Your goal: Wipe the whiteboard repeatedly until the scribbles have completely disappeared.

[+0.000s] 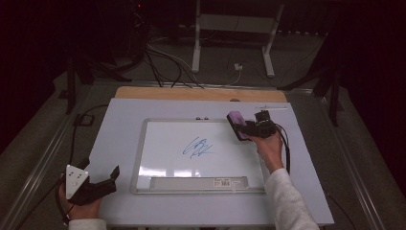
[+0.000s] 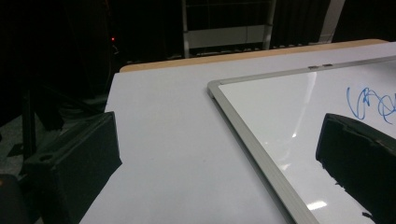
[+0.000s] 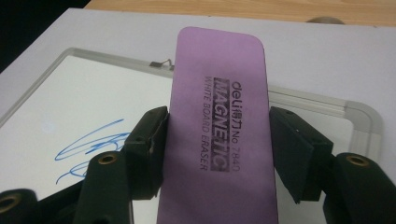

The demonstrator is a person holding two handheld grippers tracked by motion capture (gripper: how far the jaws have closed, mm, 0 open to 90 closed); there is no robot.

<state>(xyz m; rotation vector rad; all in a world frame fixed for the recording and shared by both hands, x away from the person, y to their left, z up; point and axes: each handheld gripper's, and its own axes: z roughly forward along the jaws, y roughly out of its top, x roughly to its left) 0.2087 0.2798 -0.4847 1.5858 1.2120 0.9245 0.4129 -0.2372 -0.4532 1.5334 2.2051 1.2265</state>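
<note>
We see a flat bench with a pale white top (image 1: 115, 143) and a strip of light wood (image 1: 191, 93) along its far edge. A white writing board with a silver metal frame (image 1: 143, 143) lies flat in the middle of the bench. A blue scribble of pen marks (image 1: 197, 147) sits in the middle of the board. Bright spots of light shine on the board's near part.

The room around the bench is dark. The floor is grey. Behind the bench stands a white metal frame with two legs (image 1: 196, 52), and black and white cables (image 1: 163, 62) lie on the floor beside it.

The right gripper (image 1: 249, 128) is above the far right corner of the board. Its fingers (image 3: 147, 142) squeeze both long sides of a flat purple board eraser with black letters (image 3: 217, 121), which is held up off the board, and the fingers stand partly open around it.

The left gripper (image 1: 107, 179) is near the left front corner of the bench, just beside the board. Its fingers (image 2: 79, 158) stand wide apart and hold nothing.
</note>
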